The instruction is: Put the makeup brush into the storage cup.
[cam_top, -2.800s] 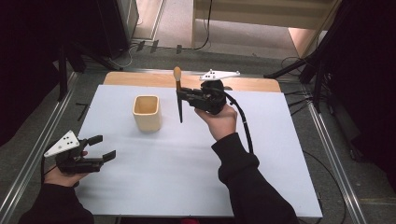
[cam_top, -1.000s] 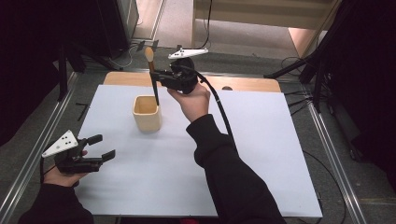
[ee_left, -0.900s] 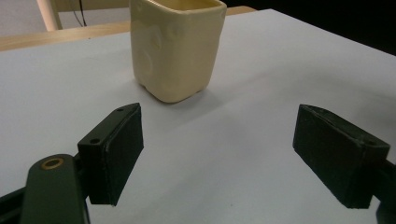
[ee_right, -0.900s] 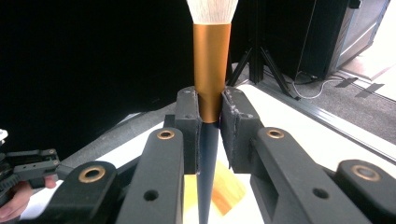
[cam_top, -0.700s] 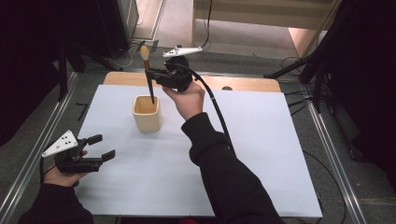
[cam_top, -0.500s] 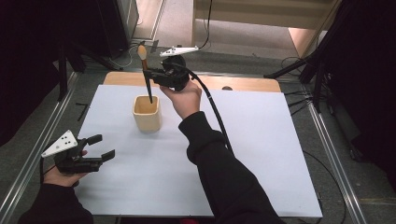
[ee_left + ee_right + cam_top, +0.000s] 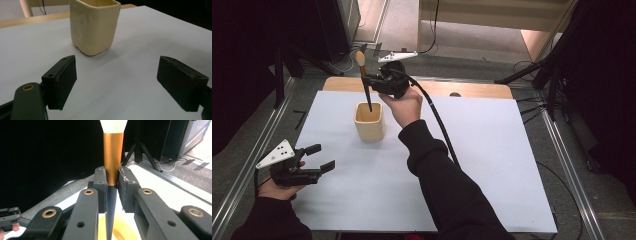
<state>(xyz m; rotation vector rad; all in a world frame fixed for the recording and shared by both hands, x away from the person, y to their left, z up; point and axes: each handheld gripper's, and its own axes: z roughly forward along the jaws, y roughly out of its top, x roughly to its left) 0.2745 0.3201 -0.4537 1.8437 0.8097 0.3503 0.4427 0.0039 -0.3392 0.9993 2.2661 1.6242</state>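
A slender brush with a dark handle and a pale, rounded tuft (image 7: 364, 80) is held upright by the right gripper (image 7: 371, 80), bristles uppermost, its lower tip placed at the mouth of a squarish cream ceramic cup (image 7: 369, 121). The cup is set on a white sheet covering the wooden table (image 7: 492, 150). The left gripper (image 7: 323, 157), jaws parted and empty, is rested near the sheet's left edge, well apart from the cup.
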